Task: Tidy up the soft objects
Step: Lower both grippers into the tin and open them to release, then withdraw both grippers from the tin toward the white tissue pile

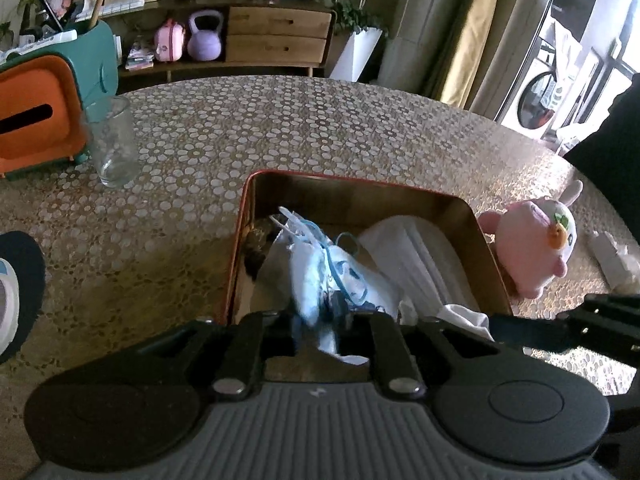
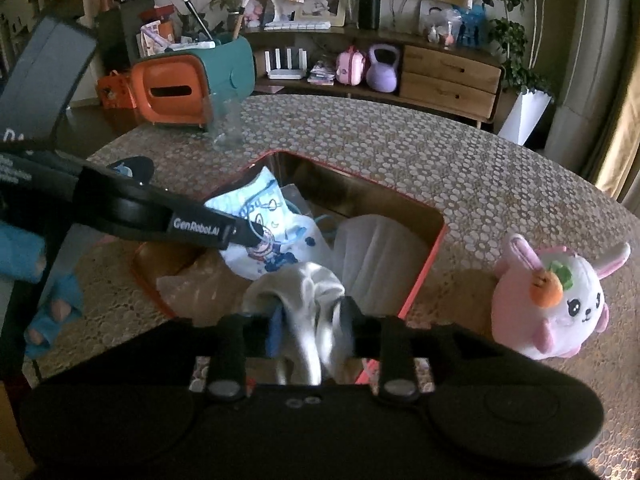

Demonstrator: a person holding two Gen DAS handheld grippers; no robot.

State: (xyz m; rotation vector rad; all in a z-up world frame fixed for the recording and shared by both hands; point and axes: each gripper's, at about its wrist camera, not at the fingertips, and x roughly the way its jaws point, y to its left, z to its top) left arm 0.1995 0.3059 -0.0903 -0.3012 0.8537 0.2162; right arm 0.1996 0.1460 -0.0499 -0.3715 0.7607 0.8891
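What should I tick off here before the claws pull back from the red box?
1. Printed blue-and-white cloth inside the red box: ok, it lies over the box floor.
2. Left claw free of that cloth: cannot tell; cloth still sits between its fingers, blurred.
3. Right claw free of the white cloth: cannot tell, fabric hangs between its fingers.
4. Folded white fabric inside the box: ok.
5. Pink bunny plush put away: not ok, it sits on the table outside the box.
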